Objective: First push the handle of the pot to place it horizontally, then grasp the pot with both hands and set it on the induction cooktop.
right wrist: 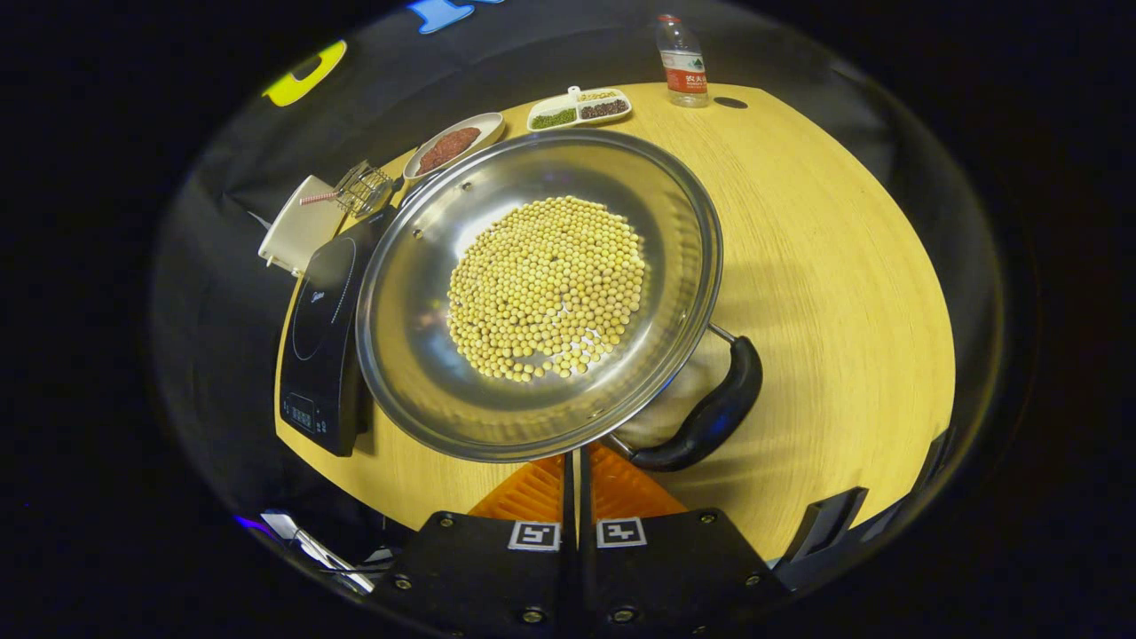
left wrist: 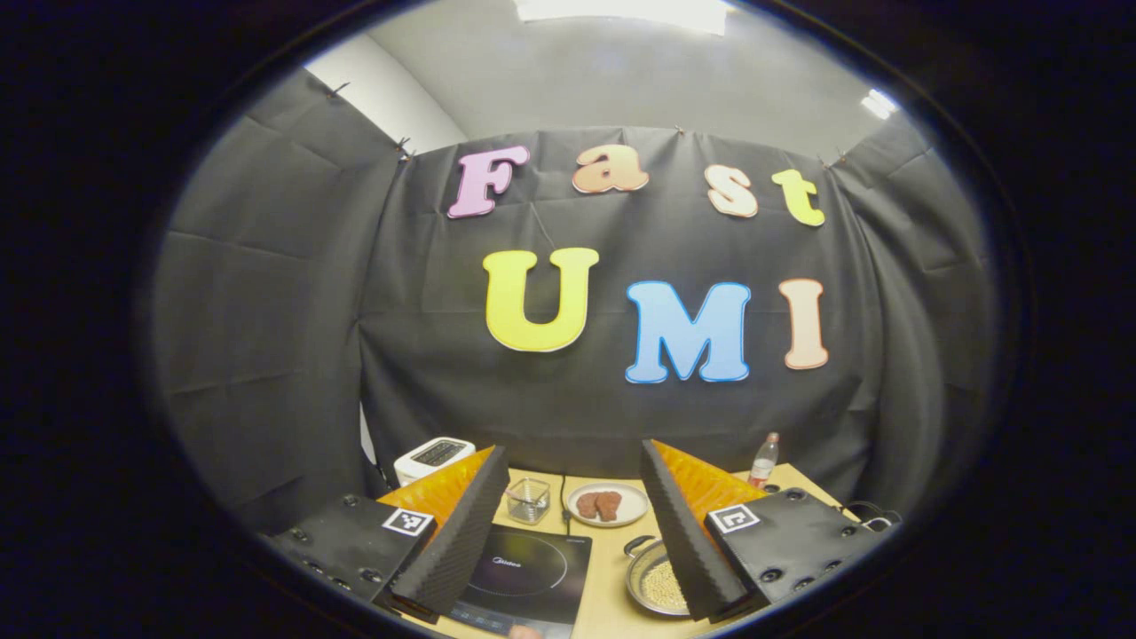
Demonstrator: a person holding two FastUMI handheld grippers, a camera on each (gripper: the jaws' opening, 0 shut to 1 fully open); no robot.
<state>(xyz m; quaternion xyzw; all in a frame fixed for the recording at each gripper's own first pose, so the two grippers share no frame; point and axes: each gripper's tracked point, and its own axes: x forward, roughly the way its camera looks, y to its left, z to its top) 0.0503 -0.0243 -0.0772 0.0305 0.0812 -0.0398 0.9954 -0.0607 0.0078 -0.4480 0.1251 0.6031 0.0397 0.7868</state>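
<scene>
Right claw [right wrist: 577, 475] was closed, empty, just below the pot [right wrist: 541, 293] rim; left claw [left wrist: 568, 524] wide. I judged best to nudge the handle [right wrist: 710, 413] gently sideways.

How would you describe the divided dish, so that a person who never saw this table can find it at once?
Start at the wooden table and find the plastic bottle near its far edge. Just beside the bottle lies the divided dish, a long white tray. Unlike the oval plate of reddish-brown food next to it, it has separate compartments holding green, yellowish and dark grains.

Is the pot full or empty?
Neither: the pot holds a shallow single layer of yellow beans across its bottom, with bare steel around them.
</scene>
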